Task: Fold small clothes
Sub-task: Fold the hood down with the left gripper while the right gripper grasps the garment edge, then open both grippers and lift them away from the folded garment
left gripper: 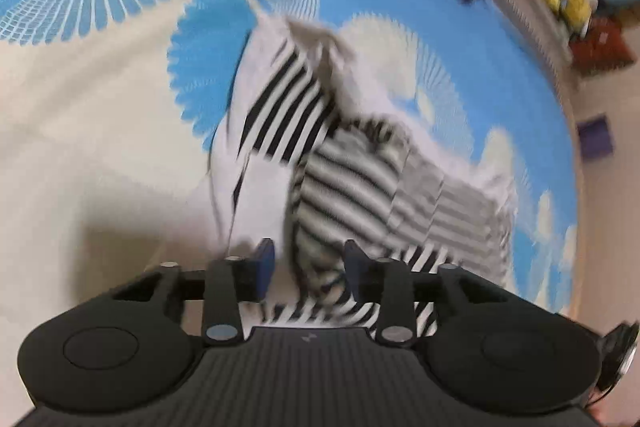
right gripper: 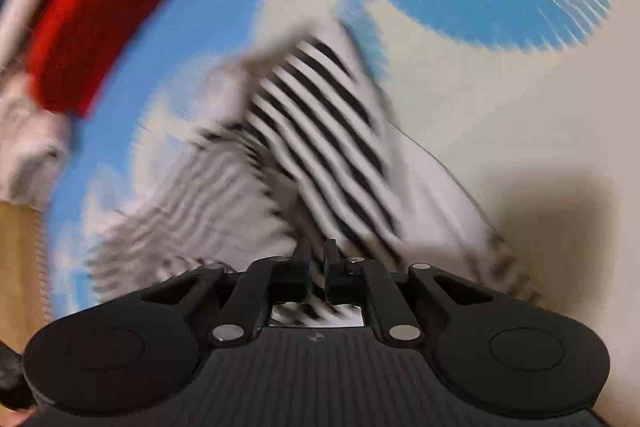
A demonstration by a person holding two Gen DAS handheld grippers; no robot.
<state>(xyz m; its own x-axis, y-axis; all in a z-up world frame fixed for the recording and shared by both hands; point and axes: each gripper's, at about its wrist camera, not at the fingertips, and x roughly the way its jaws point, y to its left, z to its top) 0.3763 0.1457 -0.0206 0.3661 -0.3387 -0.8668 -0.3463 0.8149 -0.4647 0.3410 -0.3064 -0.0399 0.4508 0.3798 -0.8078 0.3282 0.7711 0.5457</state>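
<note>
Both views smeared by motion. Striped garment bunched on the blue-and-cream sheet, a small black-and-white piece with pale grey panels, half lifted and not yet flat.

Right gripper: fingers nearly pressed together, pinching a striped edge right at the tips; cloth rising from there toward 12 o'clock, bold-striped panel leaning toward 1 o'clock, faded inside-out part trailing toward 9 o'clock.

Left gripper: fingers spread, a twisted fold of cloth standing between them; contact with the pads not certain through the blur, so apparently not clamped. Bulk of the garment up toward 12 to 1 o'clock from it, long axis running roughly from 11 o'clock down to 4 o'clock.

Judged: garment closer to both tips than anything else, right side already holding, left side needing only to close on the fold between its fingers before any spreading or folding.

Red cushion at 10 o'clock in the right view, well apart from the cloth.
</note>
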